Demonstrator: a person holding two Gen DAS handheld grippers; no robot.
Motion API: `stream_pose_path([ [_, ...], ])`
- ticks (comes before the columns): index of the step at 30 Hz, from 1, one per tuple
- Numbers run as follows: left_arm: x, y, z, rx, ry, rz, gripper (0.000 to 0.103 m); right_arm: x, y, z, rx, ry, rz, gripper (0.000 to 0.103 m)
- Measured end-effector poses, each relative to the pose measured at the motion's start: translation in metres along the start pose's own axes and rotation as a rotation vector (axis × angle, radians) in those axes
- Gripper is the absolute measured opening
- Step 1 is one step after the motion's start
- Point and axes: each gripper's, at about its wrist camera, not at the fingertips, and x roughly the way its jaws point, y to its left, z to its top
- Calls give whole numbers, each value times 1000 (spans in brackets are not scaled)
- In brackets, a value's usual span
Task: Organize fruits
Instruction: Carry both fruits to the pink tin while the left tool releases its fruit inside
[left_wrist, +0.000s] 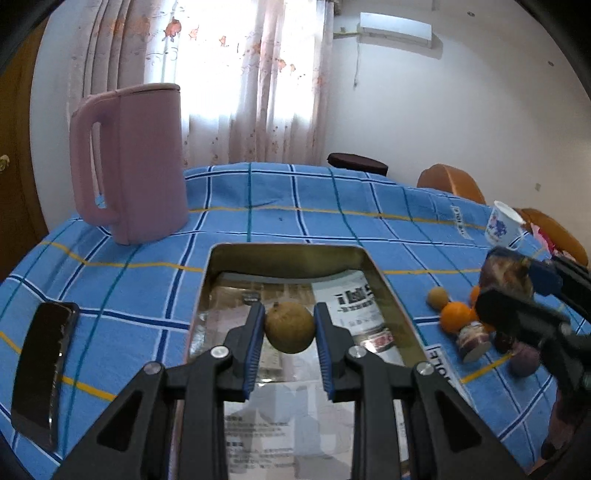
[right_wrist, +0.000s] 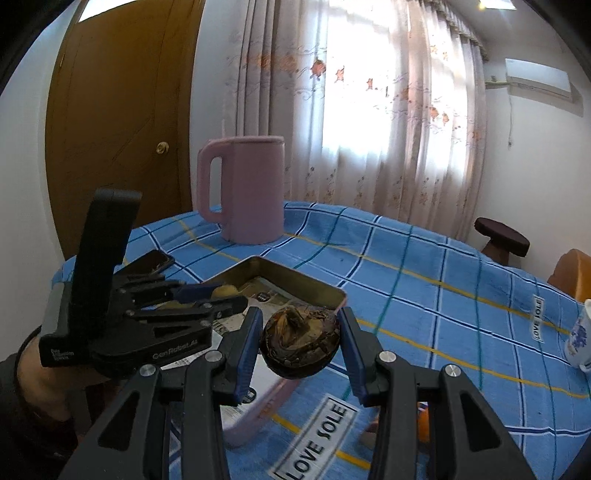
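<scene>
My left gripper is shut on a small round brown fruit and holds it over the metal tin tray, which is lined with printed paper. My right gripper is shut on a dark brown mangosteen, held above the tray's near right corner. In the left wrist view the right gripper is at the right with the mangosteen. On the cloth to the right of the tray lie an orange, a small brown fruit and purple fruits.
A pink jug stands at the table's far left. A black phone lies left of the tray. A white patterned cup stands at the far right. The table has a blue checked cloth. Orange chairs stand behind.
</scene>
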Motion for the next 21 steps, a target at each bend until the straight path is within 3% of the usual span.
stream_pose_path([
  [8,22,19,8,-30,59,6,28,26,8,-2,-7,49,10,44],
  [16,35,26,18,8,64,48,28,42,19,1,-29,70,18,44],
  [18,32,24,18,11,54,56,31,53,22,5,-36,98,24,44],
  [21,28,23,17,20,37,72,44,65,24,4,-42,130,27,44],
])
